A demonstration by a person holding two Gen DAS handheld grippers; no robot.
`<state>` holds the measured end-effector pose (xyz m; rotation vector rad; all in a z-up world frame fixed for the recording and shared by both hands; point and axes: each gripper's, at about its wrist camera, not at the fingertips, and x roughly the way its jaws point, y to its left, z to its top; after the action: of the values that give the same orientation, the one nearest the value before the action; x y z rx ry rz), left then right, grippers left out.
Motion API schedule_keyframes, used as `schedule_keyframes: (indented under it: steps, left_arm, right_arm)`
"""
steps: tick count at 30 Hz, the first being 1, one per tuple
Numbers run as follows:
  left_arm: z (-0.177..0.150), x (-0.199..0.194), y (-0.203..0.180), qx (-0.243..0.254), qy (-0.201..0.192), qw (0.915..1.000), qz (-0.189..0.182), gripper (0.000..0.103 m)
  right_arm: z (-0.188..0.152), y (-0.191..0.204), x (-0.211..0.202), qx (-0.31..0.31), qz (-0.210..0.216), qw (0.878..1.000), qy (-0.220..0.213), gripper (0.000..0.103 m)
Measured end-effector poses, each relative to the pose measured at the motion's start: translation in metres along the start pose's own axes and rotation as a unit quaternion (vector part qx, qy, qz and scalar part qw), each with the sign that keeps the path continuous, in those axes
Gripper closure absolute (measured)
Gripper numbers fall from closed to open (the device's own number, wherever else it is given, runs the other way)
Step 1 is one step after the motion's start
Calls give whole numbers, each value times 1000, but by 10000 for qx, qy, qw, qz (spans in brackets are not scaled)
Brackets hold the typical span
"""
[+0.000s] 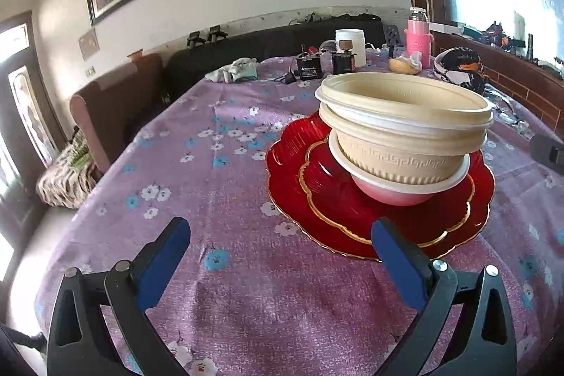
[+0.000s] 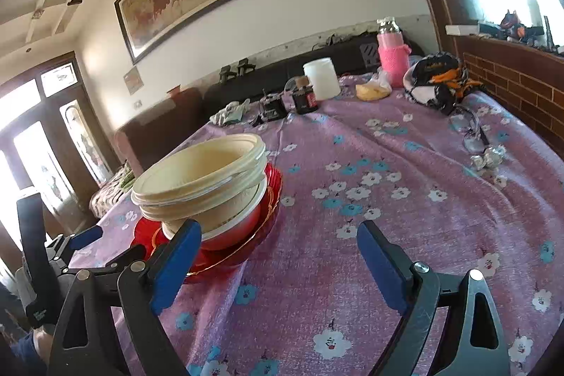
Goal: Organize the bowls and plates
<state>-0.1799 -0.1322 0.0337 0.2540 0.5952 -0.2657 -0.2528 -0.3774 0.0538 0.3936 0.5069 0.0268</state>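
Note:
A stack of cream plastic bowls [image 1: 405,125] sits in a white bowl [image 1: 398,189], which rests on red gold-rimmed plates [image 1: 299,178] on the purple flowered tablecloth. My left gripper [image 1: 282,245] is open and empty, just in front and left of the plates. In the right wrist view the bowl stack [image 2: 201,178] and red plates [image 2: 225,256] lie at the left. My right gripper [image 2: 278,249] is open and empty to the right of the stack, its left finger [image 2: 176,263] overlapping the plates' edge. The left gripper [image 2: 70,245] shows at the far left.
At the far end of the table stand a white jar [image 1: 350,44], a pink bottle [image 1: 417,37], small dark boxes [image 1: 308,67], gloves [image 1: 234,69], a bun [image 1: 403,66] and a black-orange cap [image 1: 458,69]. Crumpled foil [image 2: 488,157] lies at the right. A brick sill runs along the right.

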Motion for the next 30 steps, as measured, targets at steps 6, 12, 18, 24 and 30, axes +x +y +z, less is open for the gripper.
schedule_keyframes:
  steps: [6,12,18,24,30]
  left_arm:
    - [0,4,3,-99,100,9997,-191,0]
    - [0,8,7,-201,187,9990,-352,0]
    - [0,9,10,-247,220,9981,-513,0]
    - [0,9,13,-341,222,9976,-558,0]
    - [1,10,14,-387,251,9971,-614,0]
  right_arm:
    - [0,-1,10,32,-26,9997,229,10]
    - [0,-2,15,53,4,9993,365,10]
    - [0,-6,22,177,-47,9982,567,10]
    - [1,-8,25,209,-39,9978,630,10]
    - [1,-9,31,232,-15,9967,782,10]
